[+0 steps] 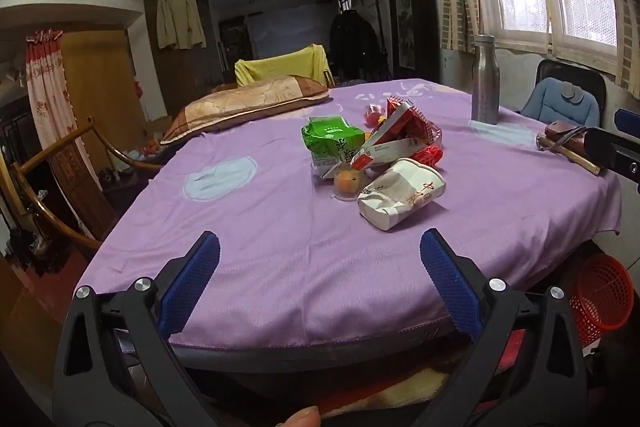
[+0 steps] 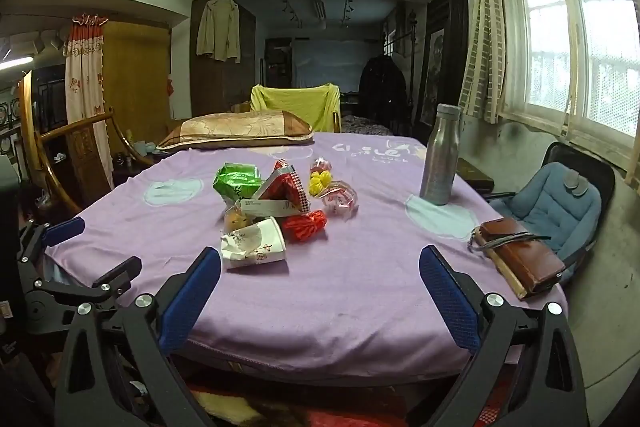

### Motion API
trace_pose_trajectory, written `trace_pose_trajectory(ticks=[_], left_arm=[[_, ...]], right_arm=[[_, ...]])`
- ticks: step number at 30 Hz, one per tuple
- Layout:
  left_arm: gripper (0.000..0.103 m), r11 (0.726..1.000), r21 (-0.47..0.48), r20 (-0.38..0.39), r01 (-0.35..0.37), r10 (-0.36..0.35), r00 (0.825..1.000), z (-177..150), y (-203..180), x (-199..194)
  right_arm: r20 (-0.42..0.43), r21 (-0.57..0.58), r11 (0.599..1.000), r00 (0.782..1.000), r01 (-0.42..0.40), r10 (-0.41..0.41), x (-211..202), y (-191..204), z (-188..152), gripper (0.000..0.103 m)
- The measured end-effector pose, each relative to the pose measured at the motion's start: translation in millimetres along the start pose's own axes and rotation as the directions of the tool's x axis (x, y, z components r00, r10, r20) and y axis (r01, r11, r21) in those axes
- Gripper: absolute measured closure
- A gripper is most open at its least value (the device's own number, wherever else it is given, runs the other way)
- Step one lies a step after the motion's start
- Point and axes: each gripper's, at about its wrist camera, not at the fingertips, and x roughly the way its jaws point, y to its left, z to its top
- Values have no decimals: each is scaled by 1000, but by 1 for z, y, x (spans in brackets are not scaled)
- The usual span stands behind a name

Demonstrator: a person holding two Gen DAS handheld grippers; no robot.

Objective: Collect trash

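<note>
Left wrist view puts our left gripper [image 1: 320, 259] over the near edge of a table [image 1: 280, 267] draped in purple cloth, its blue pads spread wide with nothing between them. Ahead of us, near the middle of the cloth, sits the trash in one loose heap: a crushed white paper cup [image 1: 400, 197] lying on its side closest to us, a small clear cup with something orange in it [image 1: 347, 183] just beside it, a crumpled green packet [image 1: 332, 139] behind, and a red-and-white carton [image 1: 404, 135] tilted across the top. A red basket [image 1: 600, 293] stands on the floor beyond the table's right corner.

From the right wrist view, our right gripper [image 2: 320, 261] hangs likewise over the near edge, jaws wide apart and empty. We see the same heap to the left of centre, with a bunched red wrapper [image 2: 305, 223] touching the cup and two clear wrappers behind. A steel bottle [image 2: 440, 155] stands upright well to the right of the heap, and a brown wallet [image 2: 520, 255] lies at the right edge. A pillow [image 2: 236, 131] lies at the far side.
</note>
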Motion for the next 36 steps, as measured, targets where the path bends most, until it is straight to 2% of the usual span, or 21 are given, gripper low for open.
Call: trace_pose_trajectory(ticks=[3, 5, 20, 27, 36], left_arm=[[7, 1000, -1, -2, 4, -4, 1000, 0, -1, 1], [7, 1000, -18, -32, 8, -8, 999, 1, -3, 4], [7, 999, -39, 5, 16, -16, 1000, 2, 6, -4], [7, 1000, -16, -16, 7, -7, 1000, 1, 2, -1], [7, 1000, -26, -5, 11, -11, 1000, 0, 3, -2]], right_arm=[[-9, 5, 1000, 1000, -10, 10, 2, 1, -1, 6], [-9, 3, 1000, 1000, -12, 12, 2, 2, -2, 6], [1, -6, 1000, 1000, -21, 21, -1, 6, -2, 6], [-1, -9, 1000, 1000, -27, 27, -2, 7, -3, 6], [-2, 0, 1000, 1000, -31, 31, -3, 6, -2, 6]])
